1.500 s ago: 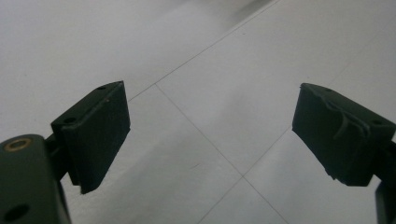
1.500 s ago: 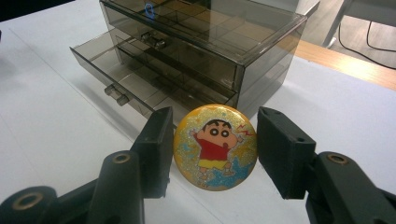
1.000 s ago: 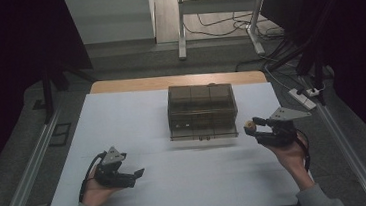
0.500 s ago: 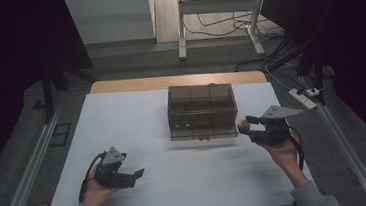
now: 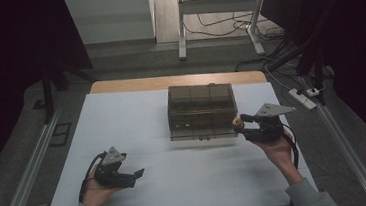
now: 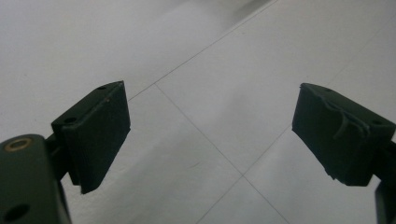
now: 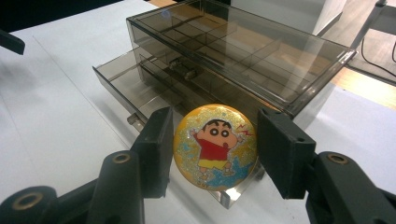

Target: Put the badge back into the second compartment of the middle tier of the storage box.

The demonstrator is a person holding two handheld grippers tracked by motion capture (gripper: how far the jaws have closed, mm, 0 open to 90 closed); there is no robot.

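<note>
A round yellow badge [image 7: 215,147] with a cartoon boy in a red shirt sits between the pads of my right gripper [image 7: 215,135], which is shut on it. In the high view the right gripper [image 5: 242,124] holds the badge [image 5: 236,122] just off the right front corner of a smoky clear drawer box [image 5: 201,109]. The box [image 7: 243,51] has divided compartments, and its bottom drawer [image 7: 126,79] is pulled out a little. My left gripper [image 5: 133,177] rests at the front left of the table, open; its pads [image 6: 98,130] stand wide apart over bare white surface.
The white table top [image 5: 122,123] has a wooden strip [image 5: 174,81] along its far edge. Metal rails [image 5: 31,166] run along both sides. A power strip [image 5: 303,98] and cables lie on the floor to the right.
My right gripper has carried the badge left and forward, up to the box's right front corner. The left gripper has stayed where it was.
</note>
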